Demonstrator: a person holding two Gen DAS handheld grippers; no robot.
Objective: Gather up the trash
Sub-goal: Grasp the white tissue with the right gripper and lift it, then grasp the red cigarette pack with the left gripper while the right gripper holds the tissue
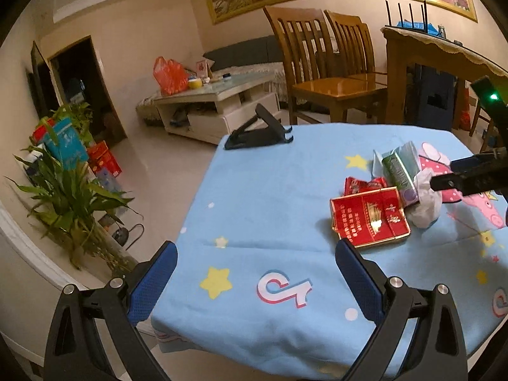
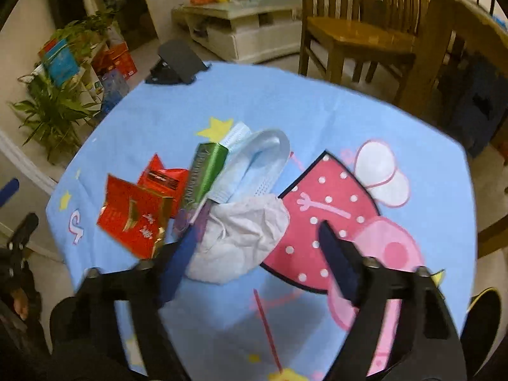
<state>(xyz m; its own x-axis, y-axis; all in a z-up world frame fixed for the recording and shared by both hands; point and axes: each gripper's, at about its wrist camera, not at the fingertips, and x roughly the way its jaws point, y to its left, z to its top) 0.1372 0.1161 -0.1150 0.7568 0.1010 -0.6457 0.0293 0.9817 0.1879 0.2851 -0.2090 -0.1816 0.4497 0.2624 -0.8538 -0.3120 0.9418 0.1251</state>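
A pile of trash lies on the blue cartoon tablecloth (image 1: 270,190): a red cigarette box (image 1: 370,217) (image 2: 133,219), a red wrapper (image 1: 365,185) (image 2: 165,179), a green packet (image 1: 400,171) (image 2: 204,174), a blue face mask (image 2: 257,162) and a white crumpled mask (image 1: 425,204) (image 2: 244,241). My left gripper (image 1: 255,252) is open and empty, low over the table's near edge, left of the pile. My right gripper (image 2: 257,231) is open, its fingers either side of the white mask, not closed on it. It also shows in the left wrist view (image 1: 457,181).
A black phone stand (image 1: 257,131) (image 2: 177,65) sits at the table's far edge. Wooden chairs (image 1: 330,66) and a wooden table (image 1: 444,50) stand behind. A potted plant (image 1: 63,197) and boxes are at the left, a coffee table (image 1: 216,101) farther back.
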